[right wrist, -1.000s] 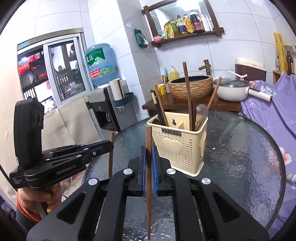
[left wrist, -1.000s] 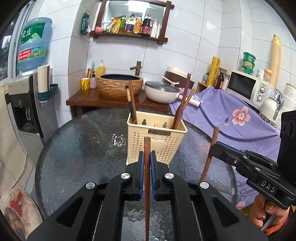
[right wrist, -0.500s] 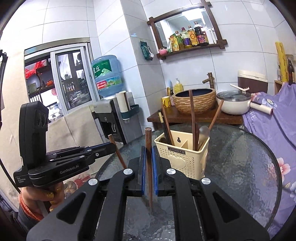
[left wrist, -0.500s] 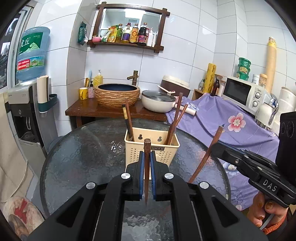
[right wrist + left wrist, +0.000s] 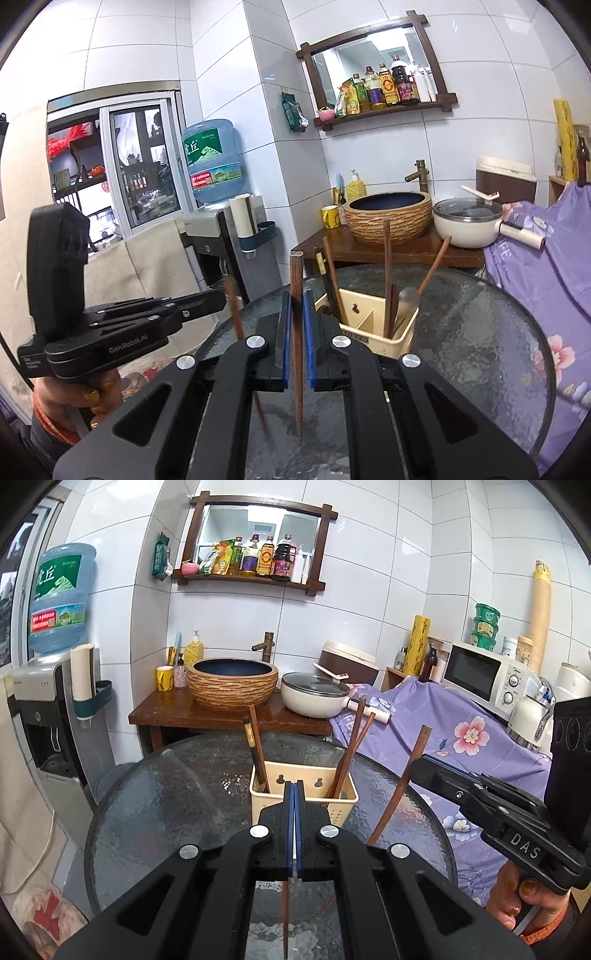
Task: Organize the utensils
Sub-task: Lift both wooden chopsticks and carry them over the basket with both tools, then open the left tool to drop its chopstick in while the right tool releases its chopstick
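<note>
Two chopsticks are in play, one clenched in each pair of tongs. The left tongs are pressed together on a brown chopstick that hangs below the pads, tip down over the glass surface; above the pads nothing of it shows. The right tongs grip a second chopstick near its upper part, its long axis close to upright, blunt end up and point hanging over the surface.

A cream holder stands straight ahead of both tongs and lower than them, near the surface's middle. Seen from the right wrist it lies just right of the held stick; from the left wrist it sits directly behind the pads. Neither hand looks clearly nearer to it.

Inside the holder a divider splits it. One compartment carries dark-handled sticks leaning left; the other has brown chopsticks leaning right, plus a spoon. Both compartments have open room at the top.

My guess is each stick must travel forward, stay upright, then drop point first into the holder.
</note>
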The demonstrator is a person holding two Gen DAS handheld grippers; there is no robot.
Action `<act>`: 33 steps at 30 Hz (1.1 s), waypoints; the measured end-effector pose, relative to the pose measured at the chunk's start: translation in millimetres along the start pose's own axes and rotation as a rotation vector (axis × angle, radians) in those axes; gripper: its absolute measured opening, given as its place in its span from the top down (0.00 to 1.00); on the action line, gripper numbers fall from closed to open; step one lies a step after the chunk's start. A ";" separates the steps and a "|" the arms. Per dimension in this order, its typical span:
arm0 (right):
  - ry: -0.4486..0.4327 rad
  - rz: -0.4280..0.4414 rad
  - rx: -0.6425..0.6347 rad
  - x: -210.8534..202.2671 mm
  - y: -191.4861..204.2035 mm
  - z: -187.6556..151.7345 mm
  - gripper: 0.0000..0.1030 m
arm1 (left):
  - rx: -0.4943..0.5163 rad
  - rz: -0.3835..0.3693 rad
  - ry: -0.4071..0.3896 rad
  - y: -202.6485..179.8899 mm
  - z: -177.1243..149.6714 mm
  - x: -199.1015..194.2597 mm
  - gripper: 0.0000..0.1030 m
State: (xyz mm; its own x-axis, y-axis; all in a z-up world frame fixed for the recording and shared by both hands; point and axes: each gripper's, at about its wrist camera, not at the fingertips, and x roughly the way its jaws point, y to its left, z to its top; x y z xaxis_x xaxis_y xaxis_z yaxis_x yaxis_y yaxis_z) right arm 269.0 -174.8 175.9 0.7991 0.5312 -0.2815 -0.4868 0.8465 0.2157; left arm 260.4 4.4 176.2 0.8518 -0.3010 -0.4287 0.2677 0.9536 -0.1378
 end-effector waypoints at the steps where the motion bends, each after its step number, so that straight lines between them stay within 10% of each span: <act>1: 0.000 -0.003 -0.003 1.4 -0.2 2.6 0.93 | 0.002 0.003 0.002 -0.1 1.9 2.8 1.00; 11: 0.026 -0.047 0.003 15.3 -11.1 -1.6 0.93 | 0.009 0.093 0.139 22.0 -38.6 47.5 0.95; 15: 0.048 -0.063 0.021 18.1 -20.6 -15.9 0.93 | 0.038 0.262 0.246 61.3 -84.4 74.0 0.60; 20: 0.053 -0.077 0.014 12.2 -23.7 -33.9 0.93 | -0.142 0.633 0.345 170.0 -147.6 78.3 0.54; 22: 0.053 -0.074 0.011 11.9 -23.2 -39.1 0.93 | -0.311 0.569 0.423 203.7 -176.1 79.1 0.56; 33: 0.090 -0.072 0.018 31.2 -19.8 -47.6 0.95 | -0.165 0.530 0.407 165.2 -188.0 85.6 0.67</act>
State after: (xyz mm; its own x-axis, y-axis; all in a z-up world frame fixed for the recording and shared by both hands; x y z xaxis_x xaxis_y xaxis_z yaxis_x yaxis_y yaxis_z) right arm 286.7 -173.3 118.3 0.7965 0.4705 -0.3798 -0.4220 0.8824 0.2082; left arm 292.9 135.7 -51.1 0.6033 0.1985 -0.7724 -0.2386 0.9691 0.0627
